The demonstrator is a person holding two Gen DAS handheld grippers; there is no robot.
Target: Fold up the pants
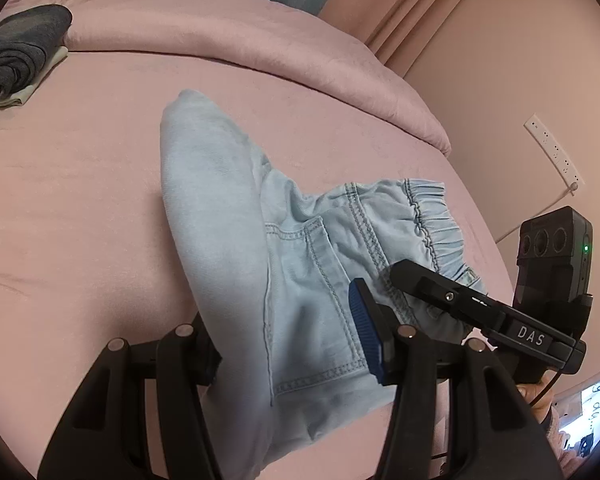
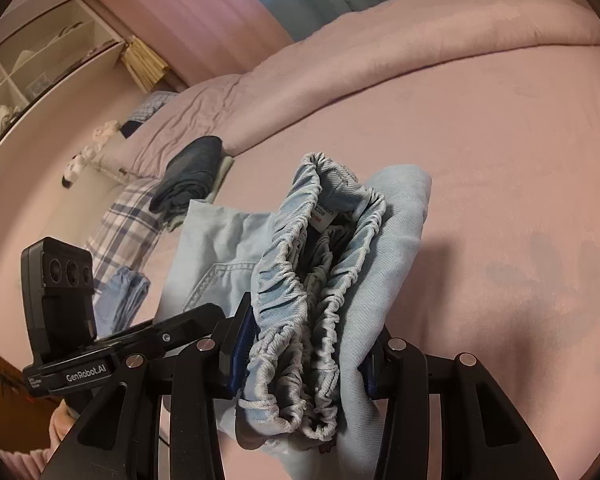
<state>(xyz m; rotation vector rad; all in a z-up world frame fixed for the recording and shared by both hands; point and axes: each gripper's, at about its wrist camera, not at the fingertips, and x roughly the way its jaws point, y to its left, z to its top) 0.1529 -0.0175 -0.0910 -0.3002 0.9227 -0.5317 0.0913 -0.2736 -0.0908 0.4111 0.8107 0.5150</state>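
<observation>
Pants [image 1: 300, 280] are light denim, held above the pink bed [image 1: 80, 200] as a thick bundle — judged several folds in, with set-down and squaring left. Right gripper [image 2: 304, 344] is clamped on the stacked elastic waistband [image 2: 316, 280]. Left gripper [image 1: 292, 344] has fabric between its fingers, but its near finger is covered — cannot tell whether it grips. Leg ends are hidden inside the bundle. A dark folded stack [image 1: 16, 52] lies well apart.
</observation>
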